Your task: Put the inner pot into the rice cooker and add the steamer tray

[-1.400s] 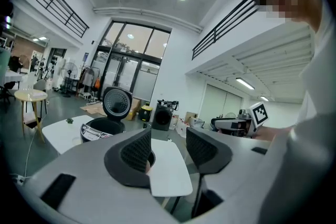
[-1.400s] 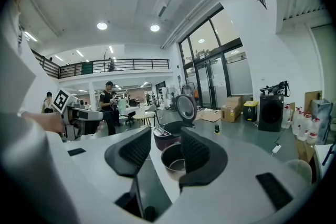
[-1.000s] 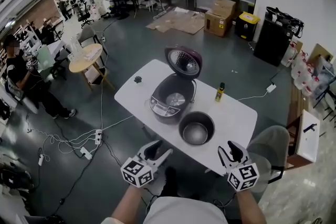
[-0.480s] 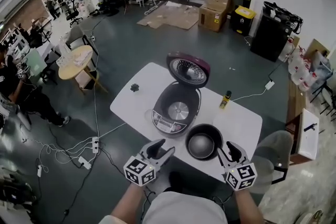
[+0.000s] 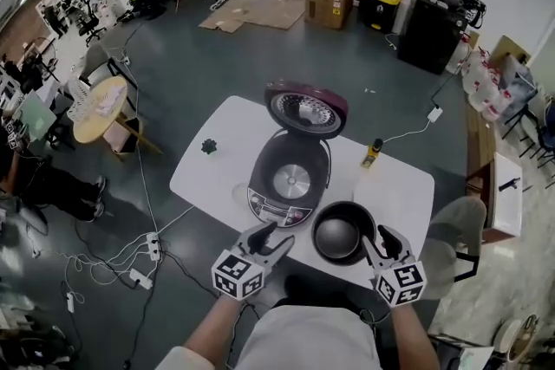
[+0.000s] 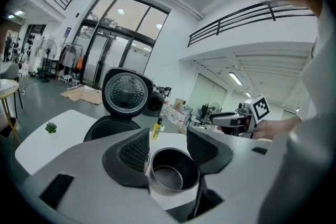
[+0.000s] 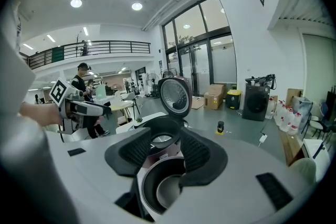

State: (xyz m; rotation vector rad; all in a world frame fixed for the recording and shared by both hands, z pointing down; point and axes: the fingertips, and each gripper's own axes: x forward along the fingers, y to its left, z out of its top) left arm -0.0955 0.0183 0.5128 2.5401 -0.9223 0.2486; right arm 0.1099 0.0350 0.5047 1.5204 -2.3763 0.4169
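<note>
The dark metal inner pot point(image 5: 342, 231) stands empty on the white table point(image 5: 217, 165), just in front of the rice cooker point(image 5: 290, 178). The cooker's purple lid point(image 5: 305, 110) is up and its well is empty. My left gripper point(image 5: 270, 240) is open, a little left of the pot. On the pot's right side, close to the rim, my right gripper point(image 5: 384, 240) is also open. The left gripper view has the pot point(image 6: 170, 173) low between the open jaws of that gripper point(image 6: 168, 147). In the right gripper view the pot point(image 7: 163, 186) lies just past my right gripper point(image 7: 163, 152). I see no steamer tray.
A small yellow bottle point(image 5: 371, 154) stands right of the cooker. A small dark green thing point(image 5: 208, 146) lies near the table's left end. A grey chair point(image 5: 455, 230) is at the right, and cables with power strips point(image 5: 147, 251) lie on the floor to the left.
Both grippers have come forward and down, and now stand one on each side of the pot. Pot and cooker have not moved on the table.
</note>
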